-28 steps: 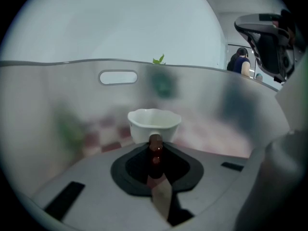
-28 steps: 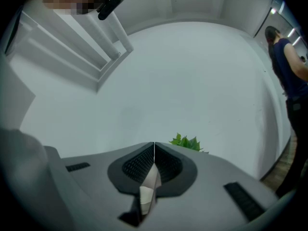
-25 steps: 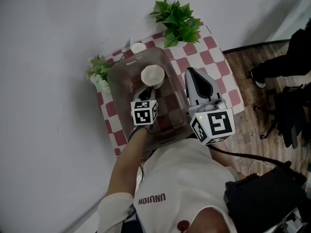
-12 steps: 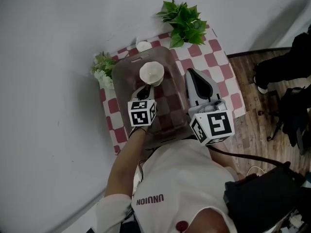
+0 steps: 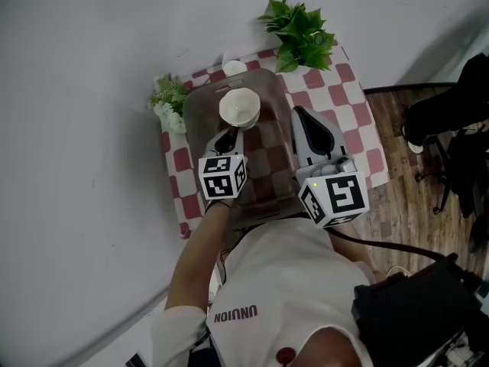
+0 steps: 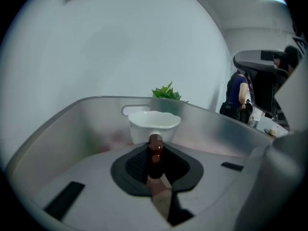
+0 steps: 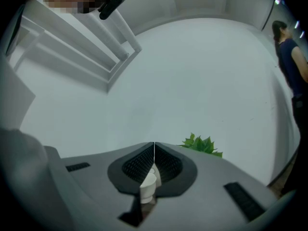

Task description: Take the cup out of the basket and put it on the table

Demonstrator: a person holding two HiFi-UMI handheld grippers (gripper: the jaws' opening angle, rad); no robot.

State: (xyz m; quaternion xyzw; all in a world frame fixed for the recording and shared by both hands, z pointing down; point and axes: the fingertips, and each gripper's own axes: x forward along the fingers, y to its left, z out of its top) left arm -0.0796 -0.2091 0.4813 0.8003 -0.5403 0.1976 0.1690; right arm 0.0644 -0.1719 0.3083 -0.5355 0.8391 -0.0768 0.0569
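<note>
A white cup (image 5: 239, 107) with a wavy rim hangs over the translucent brown basket (image 5: 200, 125), which stands on the red-and-white checked table (image 5: 348, 90). My left gripper (image 5: 231, 131) is shut on the cup's near wall. In the left gripper view the cup (image 6: 154, 124) sits just past the jaws of the left gripper (image 6: 155, 141), with the basket's wall and handle slot (image 6: 136, 110) behind it. My right gripper (image 5: 300, 115) hovers level by the basket's right side, shut and holding nothing; in its own view the right gripper (image 7: 154, 148) has its pads pressed together.
A leafy green plant (image 5: 302, 33) stands at the table's far corner, also seen as the plant (image 7: 202, 145). A small flowering plant (image 5: 170, 102) and a small white cup (image 5: 234, 67) sit behind the basket. Wooden floor (image 5: 412, 197) lies to the right.
My left gripper has risen with the cup held in it, so the cup stands higher over the basket. The right gripper has stayed where it was.
</note>
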